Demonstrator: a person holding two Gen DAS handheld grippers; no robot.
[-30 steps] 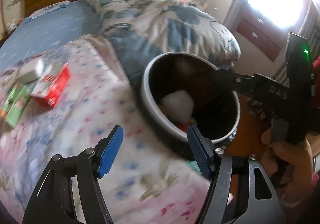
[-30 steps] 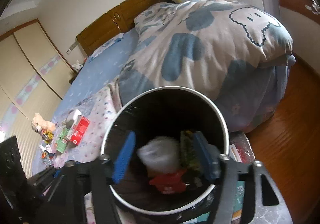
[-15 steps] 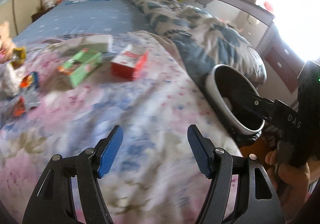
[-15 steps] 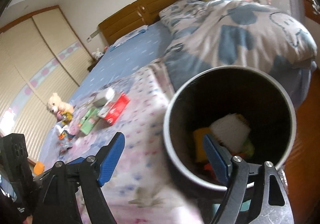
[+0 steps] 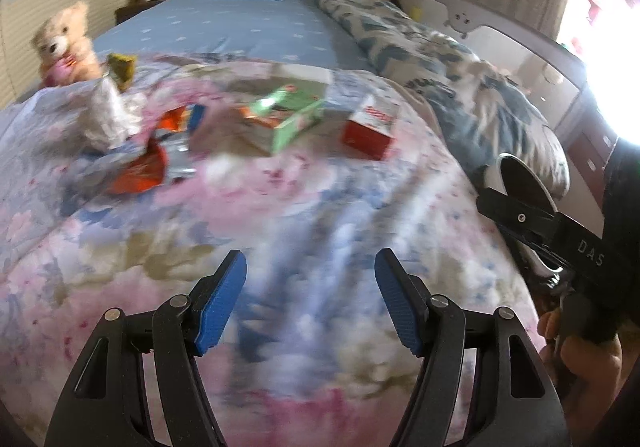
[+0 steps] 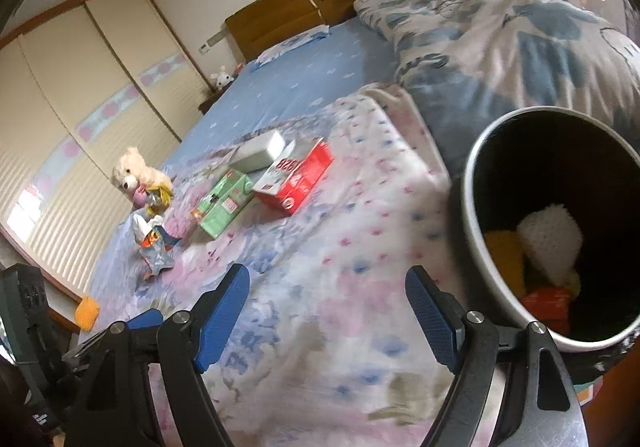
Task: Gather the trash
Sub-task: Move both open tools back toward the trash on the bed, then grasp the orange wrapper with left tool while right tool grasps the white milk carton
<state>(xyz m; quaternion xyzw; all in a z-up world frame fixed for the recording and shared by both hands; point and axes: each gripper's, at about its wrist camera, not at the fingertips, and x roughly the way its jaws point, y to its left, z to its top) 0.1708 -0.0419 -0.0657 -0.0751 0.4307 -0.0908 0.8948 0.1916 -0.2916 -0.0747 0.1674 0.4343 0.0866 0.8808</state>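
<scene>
Litter lies on the flowered bedspread: a red box [image 5: 370, 127] [image 6: 294, 177], a green box [image 5: 296, 117] [image 6: 224, 203], a white box [image 6: 260, 151] and torn orange-and-silver wrappers [image 5: 152, 155] [image 6: 156, 247]. My left gripper [image 5: 310, 263] hovers open over bare bedspread, well short of the litter. The right gripper [image 6: 328, 273] is open too, with nothing between its blue pads. The round black trash bin [image 6: 476, 207] [image 5: 532, 183] stands at the bed's right side, just right of the right gripper. It holds a white wad [image 6: 550, 243] and yellow and red scraps.
A teddy bear [image 5: 64, 43] [image 6: 134, 175] sits at the bed's left edge beside a crumpled silver wrapper [image 5: 106, 115]. A blue-patterned quilt [image 5: 460, 87] is heaped behind the bin. A hand [image 5: 580, 351] holds the right gripper's handle. An orange object [image 6: 87, 311] lies left of the bed.
Both grippers swung left, away from the bin and over the bedspread toward the litter. The bin slid from the middle of each view to its right edge. The right jaws spread slightly wider.
</scene>
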